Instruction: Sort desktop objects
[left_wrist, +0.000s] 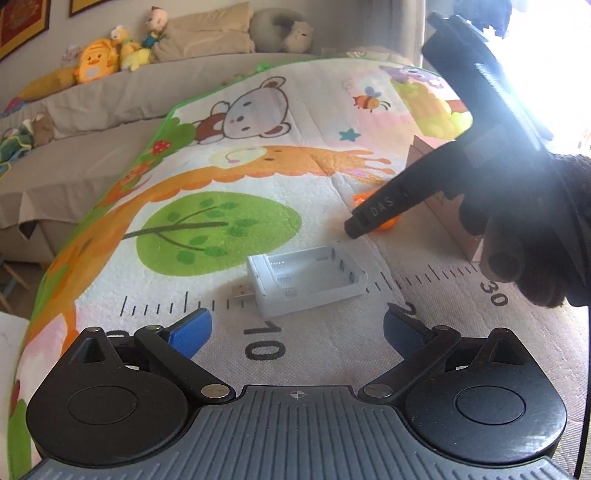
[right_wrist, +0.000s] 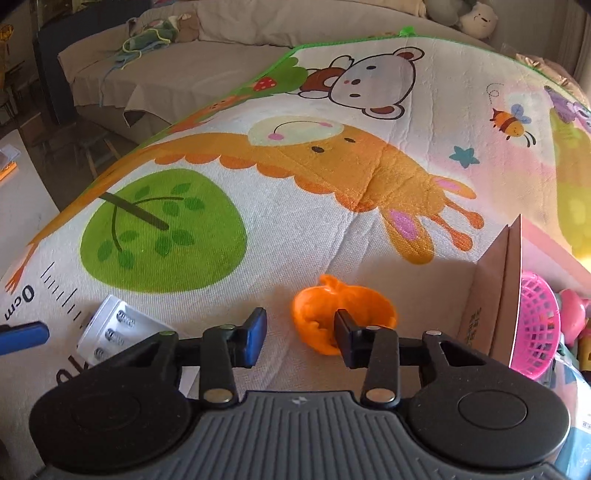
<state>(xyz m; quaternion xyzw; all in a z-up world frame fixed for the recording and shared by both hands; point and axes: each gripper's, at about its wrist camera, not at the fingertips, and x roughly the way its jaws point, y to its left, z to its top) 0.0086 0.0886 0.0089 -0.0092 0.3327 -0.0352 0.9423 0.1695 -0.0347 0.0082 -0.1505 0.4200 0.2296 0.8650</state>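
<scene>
A white battery charger with a USB plug lies on the cartoon play mat, just ahead of my left gripper, which is open and empty. It also shows in the right wrist view at the lower left. An orange pumpkin-shaped toy lies on the mat in front of my right gripper, which is open; its right finger overlaps the toy in view, and contact is unclear. In the left wrist view the toy is mostly hidden behind the right gripper.
A cardboard box stands at the right, holding a pink mesh basket and other toys. A grey sofa with plush toys and pillows lies beyond the mat. The left gripper's blue finger shows at the left edge.
</scene>
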